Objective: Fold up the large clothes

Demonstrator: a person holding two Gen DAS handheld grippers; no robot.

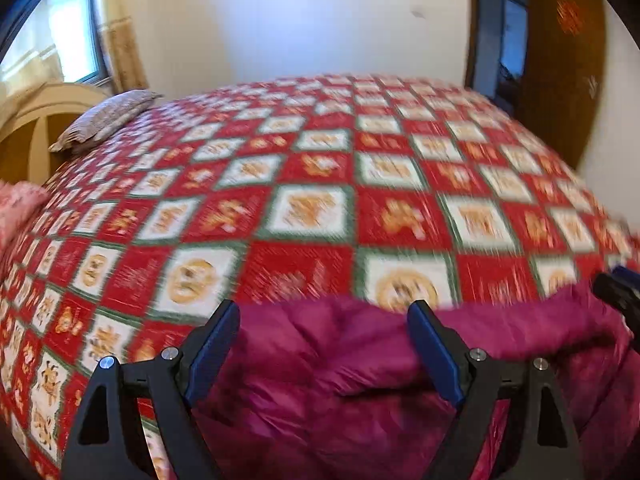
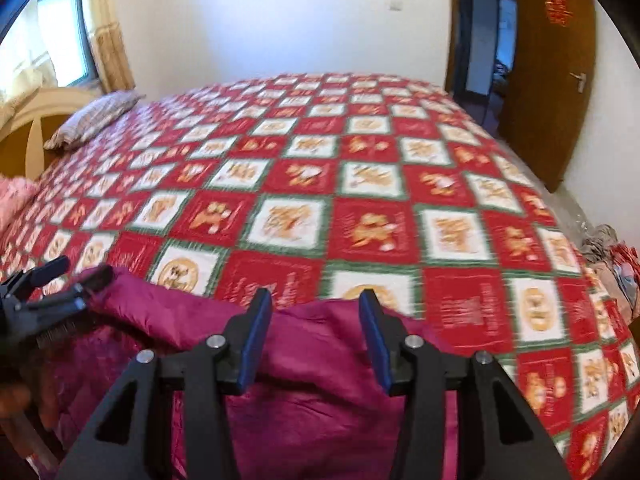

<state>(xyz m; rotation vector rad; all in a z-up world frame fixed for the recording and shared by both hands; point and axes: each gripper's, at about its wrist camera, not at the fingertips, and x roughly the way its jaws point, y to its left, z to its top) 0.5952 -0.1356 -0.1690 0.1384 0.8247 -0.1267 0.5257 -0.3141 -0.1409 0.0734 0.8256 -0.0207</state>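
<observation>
The large bed, covered by a quilted spread of red and white squares edged in green, fills both wrist views and serves as the work surface; its far half lies bare apart from a checked grey-brown pillow by the pale wooden headboard and a pink cushion at the left edge. The magenta padded garment, shiny and quilted like a down coat, lies bunched along the near edge of the bed, directly under both tools. The left gripper stands wide open above it, nothing pressed between its blue pads; the right gripper stands partly open, its pads also clear of the fabric, so the garment is judged to lie free on the spread. Risks noted: the slick, puffy shell could spring back out of any fold once unheld; a pinch taking only the top layer would drag the coat rather than fold it; the mass lies close to the bed edge and could slide off if pulled nearward; the two grippers work close together and could collide. Both views are motion-blurred, so fine creases cannot be judged. The room has white walls, a curtained window at the left, and a brown wooden door standing open at the right. A loose heap of cloth sits beside the bed's right edge.
</observation>
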